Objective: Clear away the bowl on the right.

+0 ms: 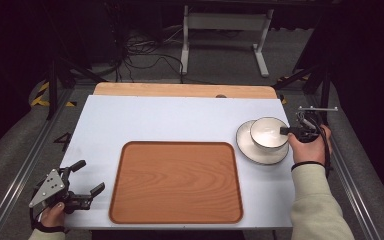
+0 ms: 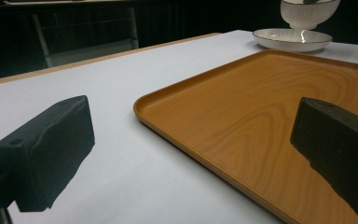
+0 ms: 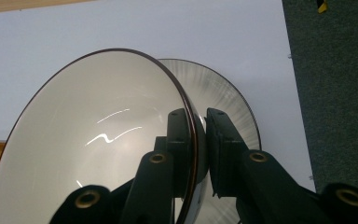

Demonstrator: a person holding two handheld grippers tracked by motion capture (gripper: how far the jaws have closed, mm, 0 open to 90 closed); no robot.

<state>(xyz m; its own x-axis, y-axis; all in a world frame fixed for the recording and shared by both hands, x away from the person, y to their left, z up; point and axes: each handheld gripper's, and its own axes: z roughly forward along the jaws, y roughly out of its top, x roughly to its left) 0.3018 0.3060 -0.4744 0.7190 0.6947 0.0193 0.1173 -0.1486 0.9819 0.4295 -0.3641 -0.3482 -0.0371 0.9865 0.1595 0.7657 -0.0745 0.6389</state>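
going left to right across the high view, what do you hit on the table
left tongs → tray → plate with the bowl on it → right tongs, clamped on the bowl's rim

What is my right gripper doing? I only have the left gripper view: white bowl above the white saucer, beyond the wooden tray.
Observer: The right gripper is shut on the rim of the white dark-edged bowl, one jaw inside, one outside.
Operator: Is the bowl level?
Observer: In the right gripper view it hangs over the white saucer; tilt is unclear.
Operator: And the tray?
Observer: The brown wooden tray has nothing on it; the left gripper is open beside it.
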